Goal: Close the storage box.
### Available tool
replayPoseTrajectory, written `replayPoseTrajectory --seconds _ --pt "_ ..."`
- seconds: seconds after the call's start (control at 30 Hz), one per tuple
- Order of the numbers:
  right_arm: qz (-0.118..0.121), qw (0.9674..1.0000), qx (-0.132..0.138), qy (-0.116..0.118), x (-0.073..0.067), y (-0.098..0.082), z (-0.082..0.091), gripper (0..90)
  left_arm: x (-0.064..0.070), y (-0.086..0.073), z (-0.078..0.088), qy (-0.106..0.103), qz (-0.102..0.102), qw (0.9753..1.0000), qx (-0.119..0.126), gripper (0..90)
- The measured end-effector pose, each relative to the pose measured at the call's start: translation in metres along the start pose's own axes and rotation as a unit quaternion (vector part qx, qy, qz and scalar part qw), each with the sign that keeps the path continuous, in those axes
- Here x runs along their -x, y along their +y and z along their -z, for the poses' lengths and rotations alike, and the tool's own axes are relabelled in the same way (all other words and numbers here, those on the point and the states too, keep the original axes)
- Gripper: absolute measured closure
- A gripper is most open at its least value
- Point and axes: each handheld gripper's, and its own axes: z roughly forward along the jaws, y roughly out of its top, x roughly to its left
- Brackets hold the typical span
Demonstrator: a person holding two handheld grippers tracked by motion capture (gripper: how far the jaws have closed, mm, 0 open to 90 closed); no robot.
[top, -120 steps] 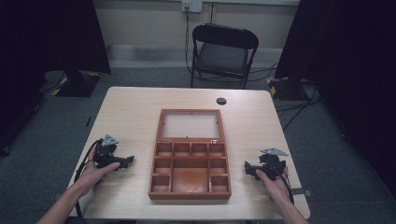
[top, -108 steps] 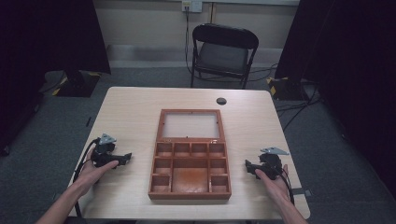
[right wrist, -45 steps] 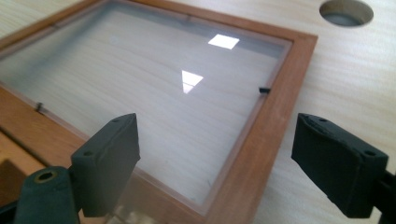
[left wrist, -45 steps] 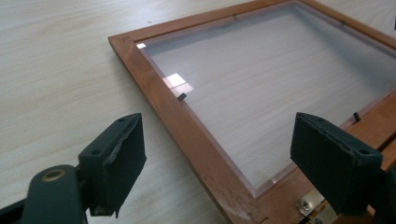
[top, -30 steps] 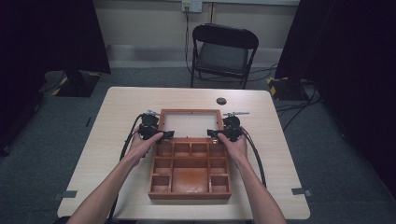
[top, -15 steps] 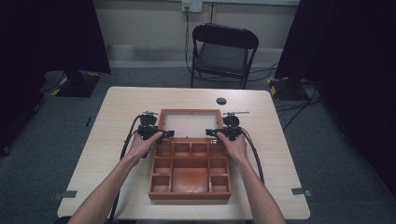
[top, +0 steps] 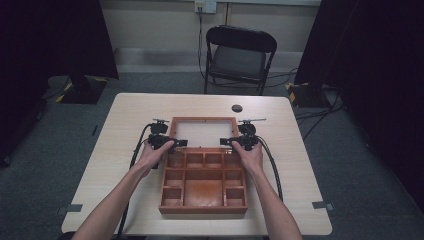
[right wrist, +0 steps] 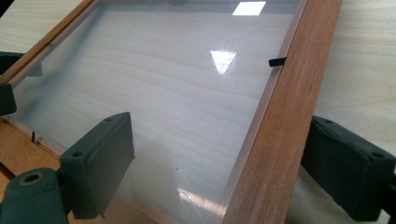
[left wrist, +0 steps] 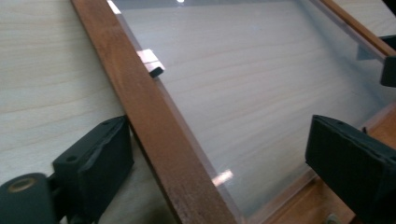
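Tools are seen in the high view at the two sides of a wooden box's (top: 204, 177) opened lid (top: 203, 133), which lies flat on the worktop (top: 295, 165) beyond the compartments: the left tool (top: 179, 142) at the lid's left rail, the right tool (top: 225, 141) at its right rail, each held in a hand. A small dark disc (top: 237, 108) is seen well beyond the right tool. In the left gripper view, the left tool (left wrist: 219, 161) is shown wide open after its jaws have just been opening; the wooden rail (left wrist: 154, 116) passes between them, close by the near jaw, and whether it is touched cannot be told. In the right gripper view, the right tool (right wrist: 219, 165) is likewise spread wide, with the right rail (right wrist: 285, 107) between its jaws and the clear pane (right wrist: 177, 88) ahead; no grip is seen.
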Motion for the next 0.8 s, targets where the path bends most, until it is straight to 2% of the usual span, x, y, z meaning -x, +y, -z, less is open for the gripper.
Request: replayPoseTrajectory --seconds 0.13,0.2,0.3,0.4,0.43,0.53,0.67,0.8 --pt "0.002 1.0000 -0.002 -0.008 -0.002 0.001 0.001 10.8 -0.001 0.001 0.000 -0.004 0.003 1.0000 -0.005 7.6" --pt "0.003 0.9999 -0.001 -0.012 -0.003 0.001 0.001 10.8 -0.001 0.002 0.001 -0.003 -0.003 0.9999 -0.009 7.8" --pt "0.008 0.9998 0.002 -0.016 -0.005 0.001 0.002 10.9 0.000 0.003 0.002 -0.002 -0.010 0.9999 -0.003 8.9" --pt "0.022 0.9994 0.008 -0.024 -0.007 0.003 0.004 11.0 -0.001 0.003 0.004 -0.017 -0.004 0.9998 0.003 12.9" --pt "0.026 0.9992 0.010 -0.029 -0.009 0.004 0.006 11.2 -0.001 0.003 0.005 -0.019 -0.009 0.9998 0.004 14.5" --pt "0.036 0.9983 0.010 -0.044 -0.014 0.007 0.009 12.9 0.002 0.005 0.009 -0.011 -0.024 0.9996 0.012 15.7" --pt "0.039 0.9978 0.025 -0.047 -0.014 0.008 0.015 19.6 0.002 0.006 0.013 -0.005 -0.027 0.9994 0.022 20.9" --pt "0.047 0.9971 0.031 -0.052 -0.016 0.008 0.018 20.0 0.004 0.006 0.015 -0.001 -0.034 0.9992 0.022 22.0"
